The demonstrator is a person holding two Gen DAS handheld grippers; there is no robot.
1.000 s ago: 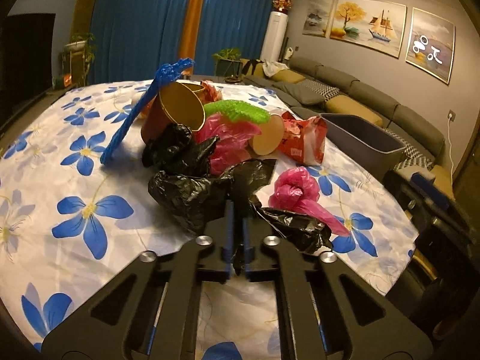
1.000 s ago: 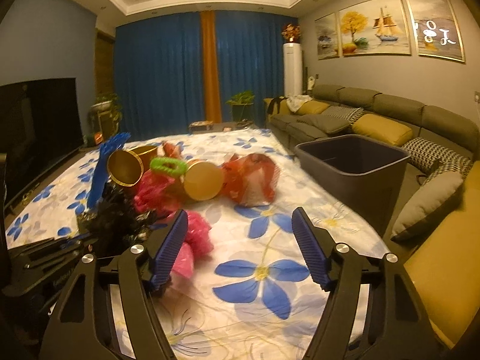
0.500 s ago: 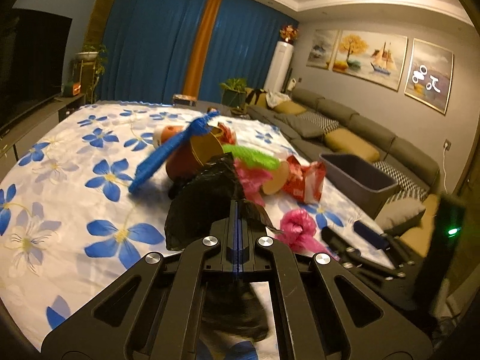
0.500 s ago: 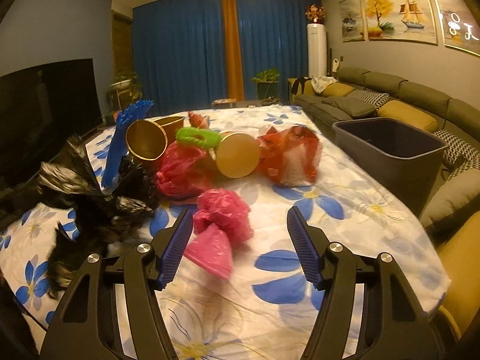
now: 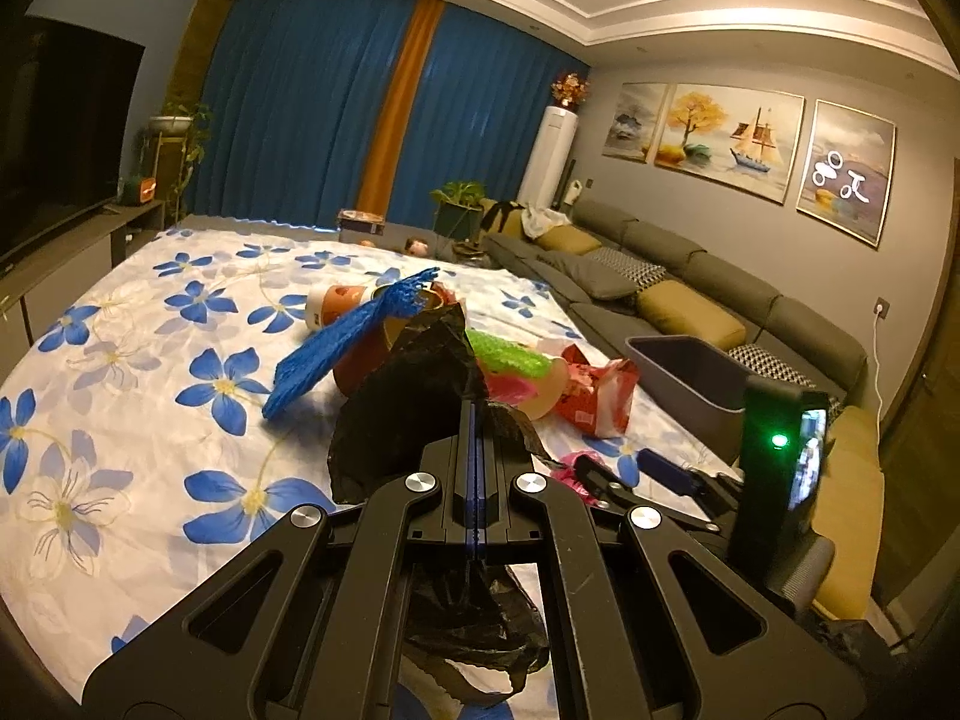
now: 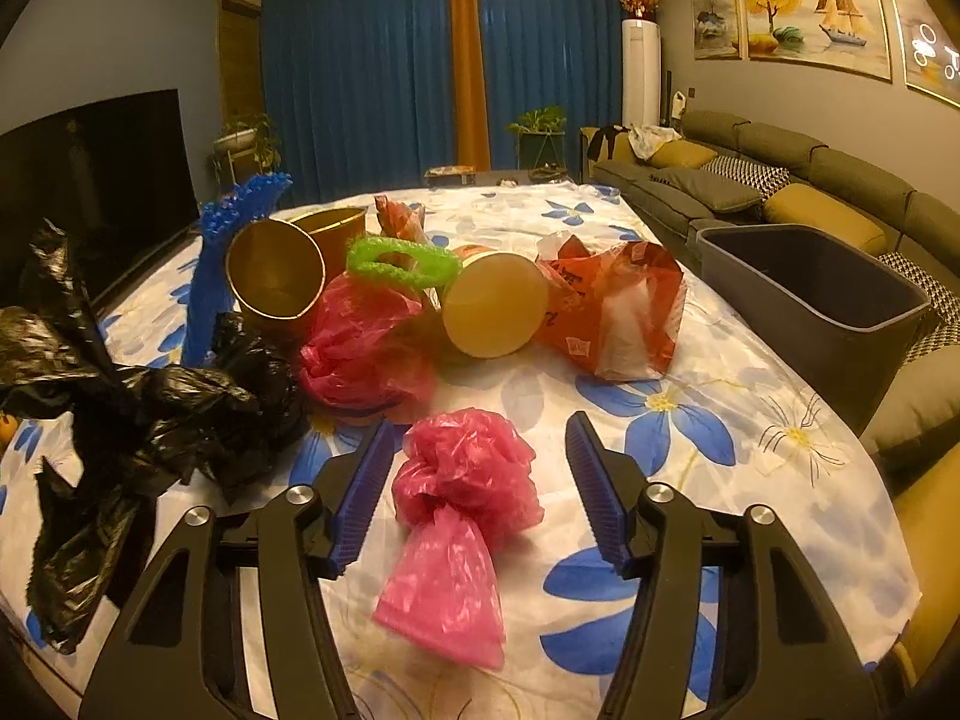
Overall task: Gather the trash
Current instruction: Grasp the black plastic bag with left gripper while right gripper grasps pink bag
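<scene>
Two handheld grippers work over a table [image 6: 690,438] covered in a blue-flower cloth, with trash piled at its middle. The left gripper [image 5: 474,414] is clamped tight on a black bag [image 5: 414,420], which hangs crumpled from its fingers, clear of the cloth.

The right gripper [image 6: 480,456] is closing around a knotted pink bag [image 6: 462,510] that lies on the cloth near the table's front edge, between the blue pads [image 6: 360,486]; the pads do not yet touch it. The step in hand looks like grasping this pink bag.

The bag's long axis runs roughly along the gripper's line, with the puffy knotted end pointing away toward the pile and the flat tail toward the camera.

Next, the fingers likely need to pinch the bunched middle, lift, and carry it to the grey bin [image 6: 810,294] at the table's right.
</scene>
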